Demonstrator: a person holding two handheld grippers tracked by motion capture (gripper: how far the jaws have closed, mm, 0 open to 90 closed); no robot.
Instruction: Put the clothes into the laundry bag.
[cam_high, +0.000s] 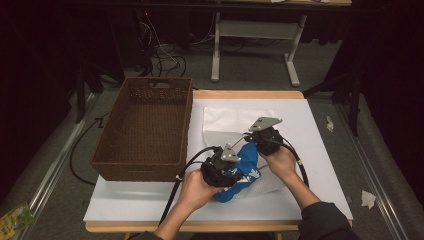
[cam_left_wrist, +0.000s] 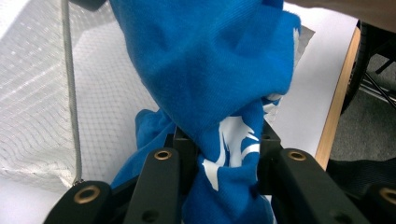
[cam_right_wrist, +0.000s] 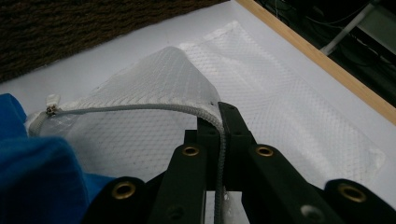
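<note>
A blue garment with a white print (cam_high: 243, 167) (cam_left_wrist: 210, 84) is bunched at the middle of the white table top, and my left gripper (cam_high: 227, 170) (cam_left_wrist: 224, 144) is shut on it. A white mesh laundry bag (cam_high: 227, 122) (cam_left_wrist: 37, 93) (cam_right_wrist: 289, 102) lies flat beyond it, its zipped edge (cam_right_wrist: 140, 108) lifted. My right gripper (cam_high: 257, 137) (cam_right_wrist: 219, 119) is shut on that zipped edge, holding the bag's mouth up beside the blue cloth (cam_right_wrist: 37, 172). In the left gripper view the garment hangs in front of the mesh.
A brown wicker basket (cam_high: 145, 127) stands on the table's left half, its dark wall (cam_right_wrist: 70, 28) close behind the bag. The table's wooden edge (cam_high: 250, 94) (cam_right_wrist: 317, 56) runs along the far side. Cables and a metal frame (cam_high: 255, 45) are on the floor beyond.
</note>
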